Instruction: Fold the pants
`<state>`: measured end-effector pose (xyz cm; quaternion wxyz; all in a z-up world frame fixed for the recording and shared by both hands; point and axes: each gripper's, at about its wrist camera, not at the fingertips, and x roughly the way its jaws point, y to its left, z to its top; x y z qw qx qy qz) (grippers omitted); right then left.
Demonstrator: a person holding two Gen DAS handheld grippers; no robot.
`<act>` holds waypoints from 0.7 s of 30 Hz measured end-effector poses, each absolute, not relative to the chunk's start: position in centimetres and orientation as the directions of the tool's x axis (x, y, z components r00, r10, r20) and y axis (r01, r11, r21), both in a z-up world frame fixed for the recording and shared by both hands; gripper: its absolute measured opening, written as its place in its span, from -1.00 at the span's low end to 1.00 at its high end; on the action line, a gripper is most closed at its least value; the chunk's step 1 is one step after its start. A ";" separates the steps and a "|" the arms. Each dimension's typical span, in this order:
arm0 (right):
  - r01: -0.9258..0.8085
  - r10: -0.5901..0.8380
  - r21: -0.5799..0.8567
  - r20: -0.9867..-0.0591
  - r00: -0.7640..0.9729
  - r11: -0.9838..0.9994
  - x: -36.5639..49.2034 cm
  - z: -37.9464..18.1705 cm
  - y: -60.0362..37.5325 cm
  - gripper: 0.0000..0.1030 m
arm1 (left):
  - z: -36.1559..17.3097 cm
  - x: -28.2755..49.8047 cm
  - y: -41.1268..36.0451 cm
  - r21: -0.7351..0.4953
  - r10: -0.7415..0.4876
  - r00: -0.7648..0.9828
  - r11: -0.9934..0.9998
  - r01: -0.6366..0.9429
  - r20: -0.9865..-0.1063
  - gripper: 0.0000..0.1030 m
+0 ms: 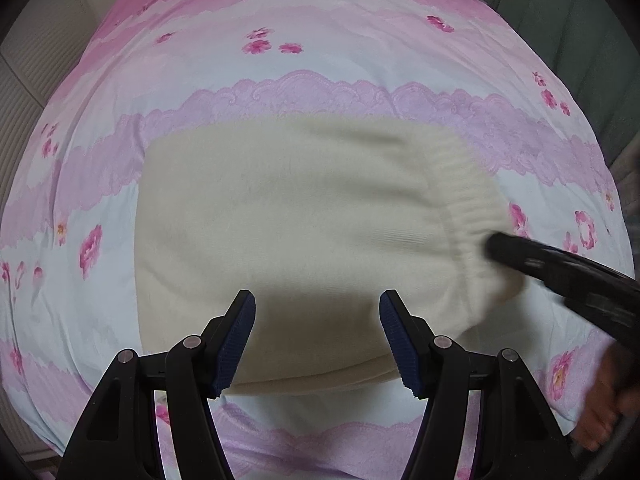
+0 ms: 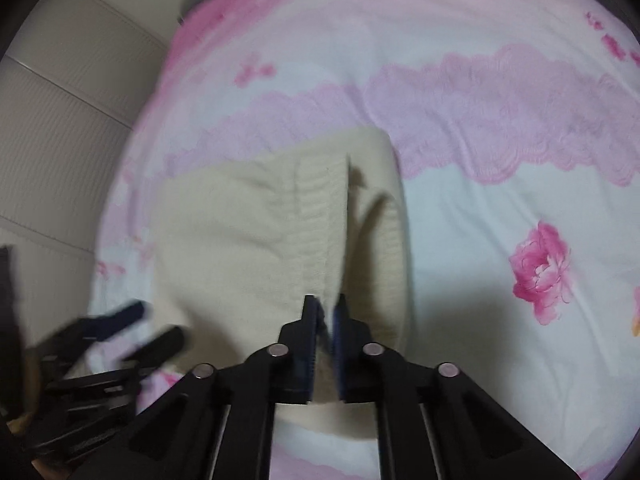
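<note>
The cream pants (image 1: 288,240) lie folded into a compact block mid-bed (image 1: 320,60). The right gripper (image 2: 328,310) is clamped on the ribbed waistband at their right end; the left gripper (image 1: 318,304) hovers open over the near edge. Likely a last fold: carry the waistband leftward, flat. The legs are hidden inside the fold, and the right view is blurred.

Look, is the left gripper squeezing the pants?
No, the left gripper hangs open above the folded pants, its fingers apart with nothing pinched between them.
</note>
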<state>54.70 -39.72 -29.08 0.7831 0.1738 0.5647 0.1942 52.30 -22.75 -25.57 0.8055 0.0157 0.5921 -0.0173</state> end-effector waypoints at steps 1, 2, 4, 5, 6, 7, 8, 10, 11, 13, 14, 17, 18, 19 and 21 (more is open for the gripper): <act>-0.112 0.519 0.511 -0.798 0.307 0.852 53.9 -27.8 -40.0 -0.89 | -25.6 52.2 -22.6 0.002 -0.011 0.298 0.999 0.043 -0.955 0.24; -0.114 0.522 0.515 -0.791 0.318 0.850 53.3 -27.0 -40.0 -0.90 | -25.6 52.1 -22.4 0.000 -0.011 0.293 0.999 0.037 -0.956 0.24; -0.107 0.503 0.497 -0.799 0.329 0.861 51.9 -26.1 -40.4 -0.90 | -25.7 51.9 -22.2 -0.003 -0.012 0.287 1.000 0.031 -0.958 0.24; -0.093 0.492 0.491 -0.807 0.326 0.866 51.6 -26.2 -40.6 -0.90 | -25.7 51.8 -22.1 -0.002 -0.010 0.286 1.000 0.031 -0.958 0.24; -0.063 0.481 0.487 -0.821 0.309 0.871 51.4 -27.0 -41.0 -0.90 | -25.7 51.7 -22.1 0.000 -0.008 0.286 1.000 0.031 -0.958 0.24; -0.035 0.473 0.485 -0.831 0.292 0.874 51.5 -27.8 -41.4 -0.90 | -25.6 51.7 -22.1 0.001 -0.008 0.286 0.999 0.033 -0.958 0.24; 0.010 0.459 0.480 -0.846 0.270 0.877 51.6 -29.1 -41.9 -0.90 | -25.6 51.6 -22.2 0.002 -0.009 0.286 0.999 0.037 -0.958 0.24; 0.062 0.439 0.463 -0.869 0.229 0.884 52.0 -31.7 -42.7 -0.90 | -25.5 51.5 -22.1 0.007 -0.005 0.292 0.999 0.041 -0.956 0.24; 0.069 0.436 0.460 -0.873 0.216 0.885 52.2 -32.3 -42.9 -0.90 | -25.4 51.4 -22.0 0.010 -0.002 0.292 0.999 0.040 -0.956 0.24; 0.083 0.423 0.444 -0.886 0.189 0.892 52.8 -33.4 -42.8 -0.89 | -25.4 51.3 -21.8 0.011 0.001 0.293 0.999 0.032 -0.956 0.24; 0.083 0.413 0.432 -0.893 0.179 0.898 53.1 -33.6 -42.7 -0.86 | -25.4 51.2 -21.7 0.011 0.003 0.293 1.000 0.026 -0.956 0.26; 0.059 0.376 0.390 -0.911 0.169 0.919 53.0 -33.4 -42.2 -0.75 | -25.2 50.6 -21.2 0.025 0.020 0.300 1.000 0.011 -0.954 0.31; 0.040 0.353 0.364 -0.921 0.168 0.931 52.8 -33.1 -42.0 -0.59 | -25.2 50.3 -21.0 0.030 0.026 0.303 1.000 0.008 -0.953 0.32; 0.030 0.333 0.342 -0.928 0.170 0.939 52.6 -32.8 -42.0 -0.48 | -25.1 50.1 -20.8 0.033 0.030 0.305 0.999 0.004 -0.952 0.32; 0.024 0.286 0.296 -0.940 0.188 0.955 51.8 -31.9 -42.3 0.00 | -24.9 49.4 -20.2 0.036 0.035 0.311 0.999 -0.002 -0.950 0.33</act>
